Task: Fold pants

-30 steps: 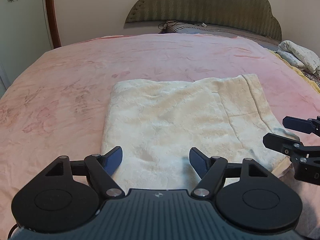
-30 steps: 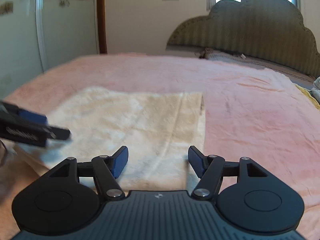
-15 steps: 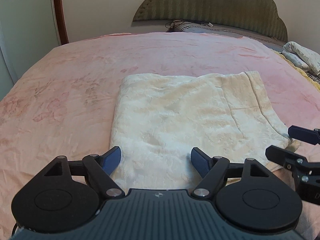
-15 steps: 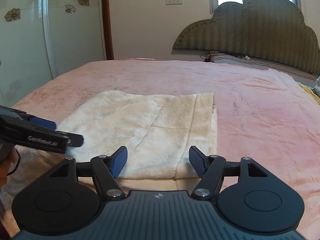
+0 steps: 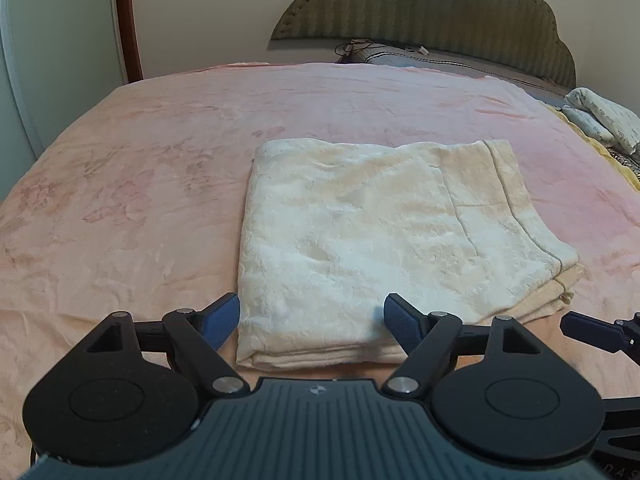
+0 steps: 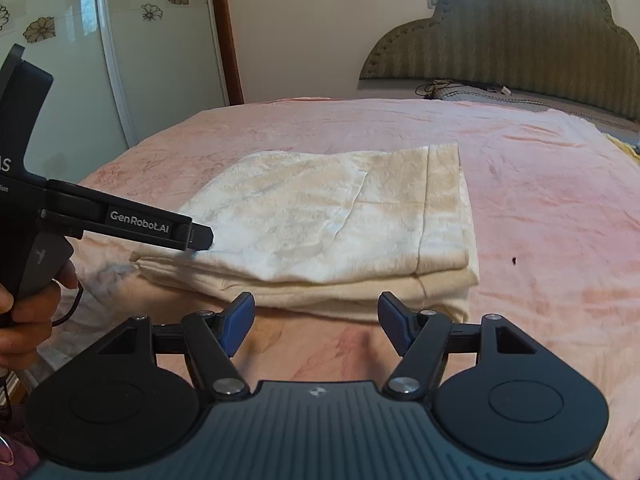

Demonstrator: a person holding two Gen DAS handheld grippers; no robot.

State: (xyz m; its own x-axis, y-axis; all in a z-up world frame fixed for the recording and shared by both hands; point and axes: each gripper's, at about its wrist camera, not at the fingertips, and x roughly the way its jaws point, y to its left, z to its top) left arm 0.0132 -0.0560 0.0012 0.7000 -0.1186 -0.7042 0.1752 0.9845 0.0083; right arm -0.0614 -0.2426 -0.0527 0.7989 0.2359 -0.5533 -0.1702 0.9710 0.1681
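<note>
I see the pants [image 5: 384, 240] lying as a squared, layered stack mid-bed [image 5: 120, 208]; folding looks essentially done. My left gripper [image 5: 311, 322] and right gripper [image 6: 316, 326] have their fingers spread wide, holding nothing.

**Around the bed**

A pink floral blanket [image 5: 168, 184] covers the bed. Far beyond the hand-held gripper stands a green scalloped headboard [image 5: 440, 12], with a cable [image 6: 436, 88] lying at its foot. Off to the right lies patterned bedding [image 5: 600, 116]; to the left, flower-printed wardrobe doors [image 6: 60, 40].
</note>
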